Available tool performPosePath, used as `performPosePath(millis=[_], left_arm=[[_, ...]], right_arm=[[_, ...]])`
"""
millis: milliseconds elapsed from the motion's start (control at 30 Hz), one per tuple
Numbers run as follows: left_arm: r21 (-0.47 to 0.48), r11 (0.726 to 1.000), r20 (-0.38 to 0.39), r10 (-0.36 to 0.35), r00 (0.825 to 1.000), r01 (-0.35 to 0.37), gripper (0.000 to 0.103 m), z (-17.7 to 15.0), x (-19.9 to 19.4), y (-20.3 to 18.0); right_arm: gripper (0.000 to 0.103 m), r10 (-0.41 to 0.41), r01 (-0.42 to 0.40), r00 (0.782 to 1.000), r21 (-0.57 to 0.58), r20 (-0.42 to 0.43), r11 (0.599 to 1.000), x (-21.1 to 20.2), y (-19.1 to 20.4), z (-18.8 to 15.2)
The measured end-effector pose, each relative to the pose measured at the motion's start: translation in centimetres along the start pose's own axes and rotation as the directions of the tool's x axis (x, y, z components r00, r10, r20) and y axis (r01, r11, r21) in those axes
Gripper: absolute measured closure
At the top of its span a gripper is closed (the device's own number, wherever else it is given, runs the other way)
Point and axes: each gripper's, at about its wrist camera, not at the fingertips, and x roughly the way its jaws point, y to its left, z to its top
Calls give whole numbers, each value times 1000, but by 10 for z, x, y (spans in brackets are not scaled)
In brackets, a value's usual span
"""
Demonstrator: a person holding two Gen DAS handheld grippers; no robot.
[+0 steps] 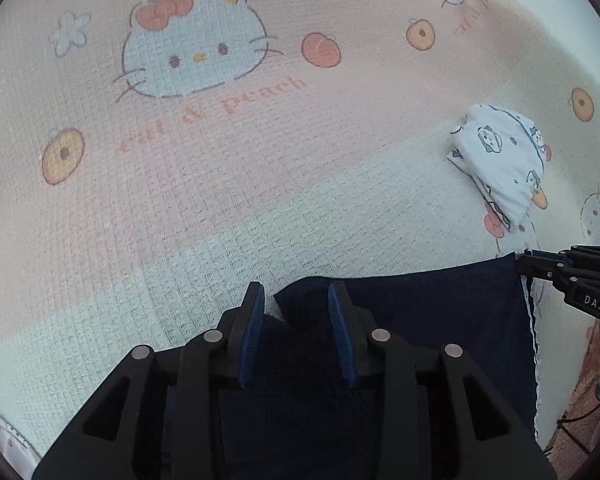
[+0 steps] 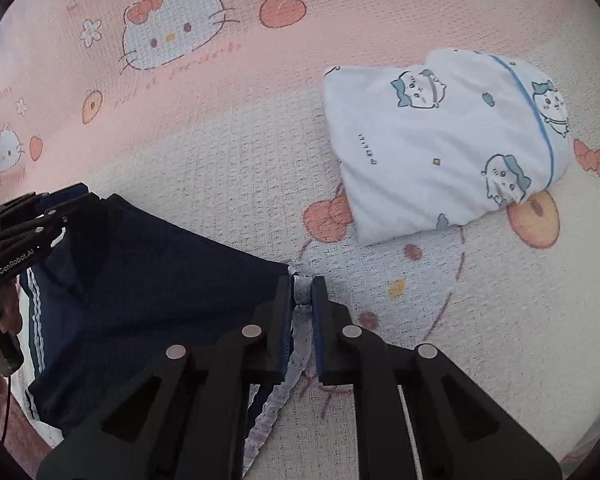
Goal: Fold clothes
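1. Surface: a waffle-textured blanket [image 1: 228,208] printed with cartoon cats, peaches and flowers in pink and cream bands. It carries all items.
2. Landmark: the navy garment [image 2: 148,280], spread flat on the cream band of the blanket. All places below are given relative to it.
3. Garment detail: white stripes run along its left side in the right wrist view. A white lace trim [image 2: 296,344] runs along its right edge.
4. Left claw [image 1: 296,320]: sits over the garment's far left corner. Its jaws stand apart, released. Navy cloth lies between and beneath the blue pads [image 1: 252,332], and a raised fold of cloth shows between them. The pads do not press on it.
5. Right claw [image 2: 302,300]: sits at the garment's far right corner. Its jaws are clenched on the lace trim at that corner. The trim is pinched between the pads and trails down below them.
6. In the left wrist view the right claw's fingertips meet the garment's far right corner.
7. Folded item: a white garment [image 2: 444,140] with blue cartoon figures and a blue stripe. It lies beyond the navy garment's right corner, well apart from it, not touched by either claw.
8. A hand [image 2: 4,312] grips the left claw's handle, left of the navy garment.
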Motion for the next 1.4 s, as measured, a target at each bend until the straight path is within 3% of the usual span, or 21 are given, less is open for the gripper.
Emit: performPosePath(millis=[233,333,400,433,567,667,800,867,967,1033,1133,1267,1333,1400], left_arm=[[59,998,-27,-25,999,27,68,-5,9,-9],[99,995,-52,-18,998,23,68,0,16,-15],[129,990,-62,-44,997,52,90,5,17,-23],[144,988,-54,-53,997,60,94,9,16,-26],[205,978,-3,-33,999,33,93,22,11,-38],[148,988,-29,-35,999,39,81,25,17,-29],[-30,995,152,-89,984,95,61,8,-32,8],[-82,994,191,-50,980,67,60,-5,-52,24],[-49,998,141,52,989,-45,60,-25,-54,34],[-42,993,104,118,988,-114,60,-43,-60,45],[-150,967,66,219,974,-207,60,-74,-72,72],[-404,902,18,178,984,-155,60,-118,-75,120],[-471,876,10,123,992,-104,60,-132,-70,134],[-481,874,41,95,995,-63,60,-134,-69,136]], right_arm=[[96,-21,21,1000,2,14,1000,-5,-2,3],[96,-16,18,999,44,-48,999,7,-9,0],[95,-12,15,998,51,-60,999,9,-10,0],[95,-12,15,998,48,-59,999,10,-9,0],[95,-26,28,998,46,-60,999,14,-6,3],[92,-38,42,997,61,-65,997,16,-8,5],[76,-56,60,998,102,-39,993,11,-12,10],[76,-55,49,998,131,39,990,-4,-15,17],[74,-30,11,985,115,170,993,-27,-4,33],[66,71,-75,989,30,130,997,-19,18,46],[66,161,-158,987,-111,14,981,5,69,50],[66,204,-210,978,-278,-52,937,31,138,53],[66,205,-213,977,-329,-59,920,45,163,58],[66,129,-144,990,-372,-64,917,59,181,65]])
